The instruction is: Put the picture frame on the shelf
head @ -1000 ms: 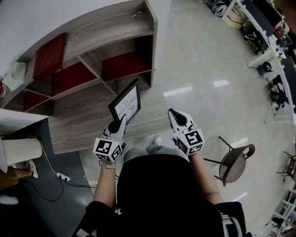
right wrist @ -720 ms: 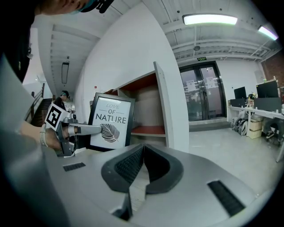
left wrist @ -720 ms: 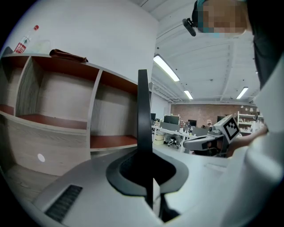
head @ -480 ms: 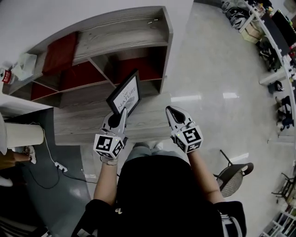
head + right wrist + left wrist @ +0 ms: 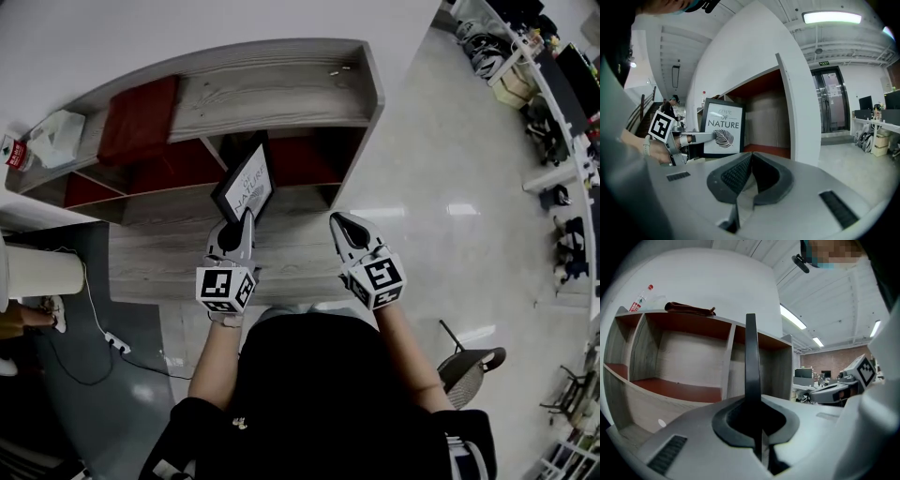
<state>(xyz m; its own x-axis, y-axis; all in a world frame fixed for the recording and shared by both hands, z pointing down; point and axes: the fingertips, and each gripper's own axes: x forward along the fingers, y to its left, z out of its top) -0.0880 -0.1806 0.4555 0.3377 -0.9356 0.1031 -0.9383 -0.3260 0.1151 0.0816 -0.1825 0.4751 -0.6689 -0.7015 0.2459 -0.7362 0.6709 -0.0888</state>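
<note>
Left gripper (image 5: pixel 751 401): jaws nearly together, clamped on the edge of the picture frame (image 5: pixel 751 352), which runs edge-on as a thin dark bar straight up from between the pads. In the right gripper view, the left gripper (image 5: pixel 701 137) grips the frame's side edge at about mid-height.

Right gripper (image 5: pixel 751 158): jaws pressed together with nothing between them. In the head view the right gripper (image 5: pixel 340 223) hangs beside the left gripper (image 5: pixel 246 217), level with it and apart from the frame.

Picture frame (image 5: pixel 246 180): black border, white print reading "LOVE OF NATURE" with a leaf drawing (image 5: pixel 723 138). It stands roughly upright, its face turned toward the right gripper. It sits in front of the shelf's middle compartments, above the lower ledge. Whether its bottom edge touches the ledge cannot be determined.

Shelf (image 5: pixel 272 89): grey wood-grain unit against a white wall, with open compartments lined red inside and vertical dividers (image 5: pixel 727 362). A dark red folded item (image 5: pixel 141 117) lies on the top board. A bottle (image 5: pixel 641 297) stands at the far left end of the top.

Surroundings: glossy pale floor and a mesh-back chair (image 5: pixel 473 361) well behind the person.
</note>
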